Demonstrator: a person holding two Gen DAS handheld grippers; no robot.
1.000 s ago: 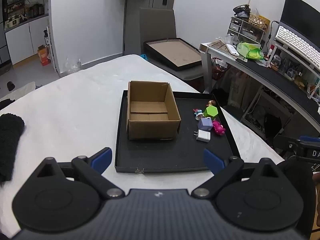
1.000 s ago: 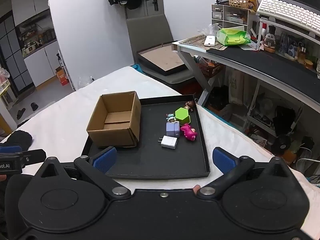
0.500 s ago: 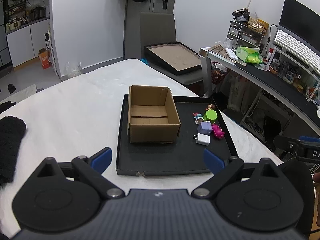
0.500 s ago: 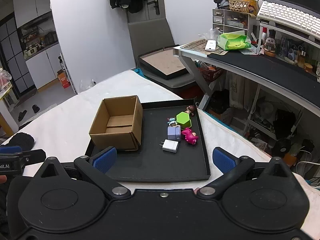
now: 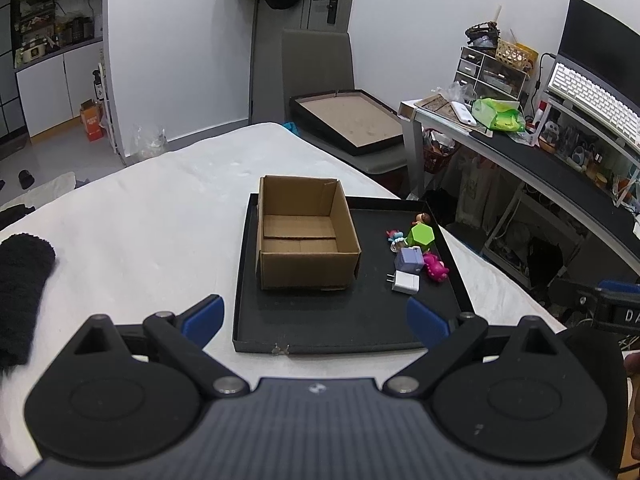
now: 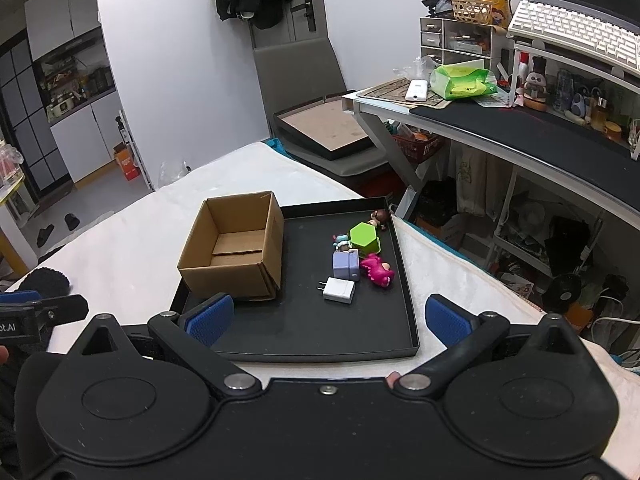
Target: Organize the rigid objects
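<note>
An open, empty cardboard box (image 5: 306, 236) (image 6: 236, 248) stands on the left part of a black tray (image 5: 344, 320) (image 6: 312, 332) on a white bed. To its right lie small objects: a white charger plug (image 5: 405, 282) (image 6: 339, 289), a lilac cube (image 5: 409, 259) (image 6: 346, 264), a pink toy (image 5: 435, 266) (image 6: 377, 271), a green hexagonal block (image 5: 421, 236) (image 6: 365, 237) and small figures (image 5: 396, 237) (image 6: 379, 216). My left gripper (image 5: 316, 318) and right gripper (image 6: 326, 316) are both open and empty, held above the tray's near edge.
The white bed (image 5: 140, 216) spreads to the left. A black fuzzy item (image 5: 20, 280) lies at its left side. A desk (image 6: 520, 128) with clutter stands at the right. A chair (image 5: 316, 64) bearing a framed board (image 5: 352, 120) stands behind.
Both grippers have drawn back and up a little, so the tray and box look smaller and farther. Both stay open.
</note>
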